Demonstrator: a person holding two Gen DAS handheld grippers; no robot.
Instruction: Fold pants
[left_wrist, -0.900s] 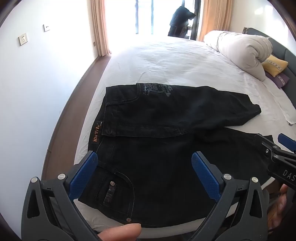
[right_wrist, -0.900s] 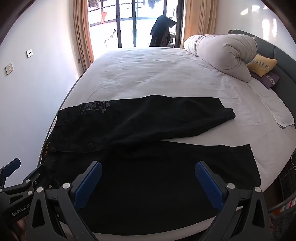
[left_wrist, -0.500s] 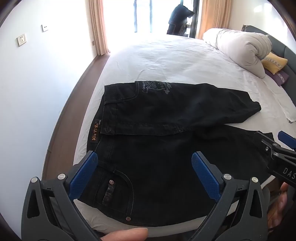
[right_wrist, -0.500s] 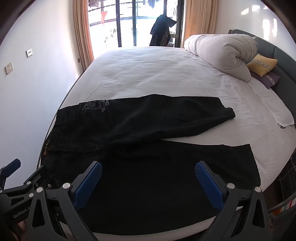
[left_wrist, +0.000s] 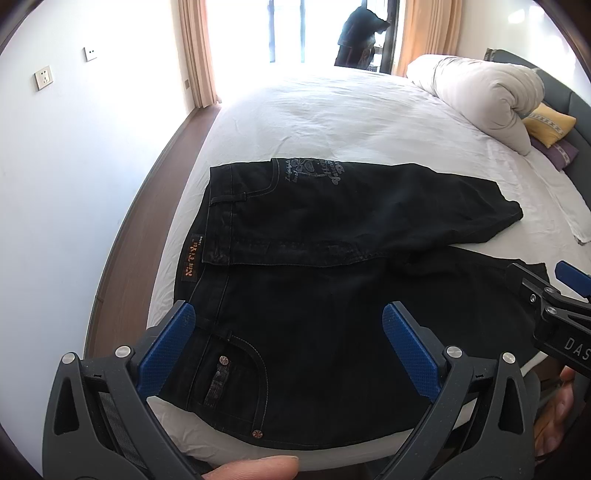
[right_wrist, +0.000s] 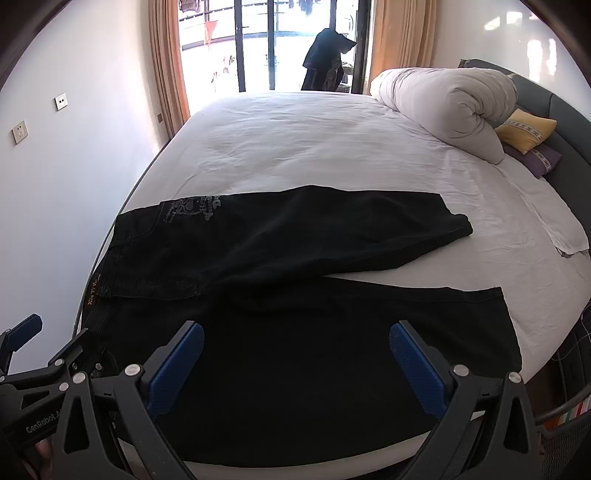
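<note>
Black jeans (left_wrist: 332, 295) lie flat on the near part of the white bed, waistband to the left, legs spread to the right; they also show in the right wrist view (right_wrist: 295, 314). The far leg angles away, and the near leg runs along the bed's front edge. My left gripper (left_wrist: 288, 332) is open and empty, hovering over the waist and front pocket. My right gripper (right_wrist: 297, 354) is open and empty, hovering over the near leg. Each gripper appears at the edge of the other's view.
The bed (right_wrist: 332, 147) has a white sheet. A rolled white duvet (right_wrist: 450, 107) and yellow and purple pillows (right_wrist: 524, 129) lie at the headboard on the right. A white wall and wood floor (left_wrist: 147, 192) run along the left. A window with curtains is beyond.
The left wrist view has shifted slightly, with the jeans sitting a little higher and farther in frame. The right gripper is almost still. Both stay open.
</note>
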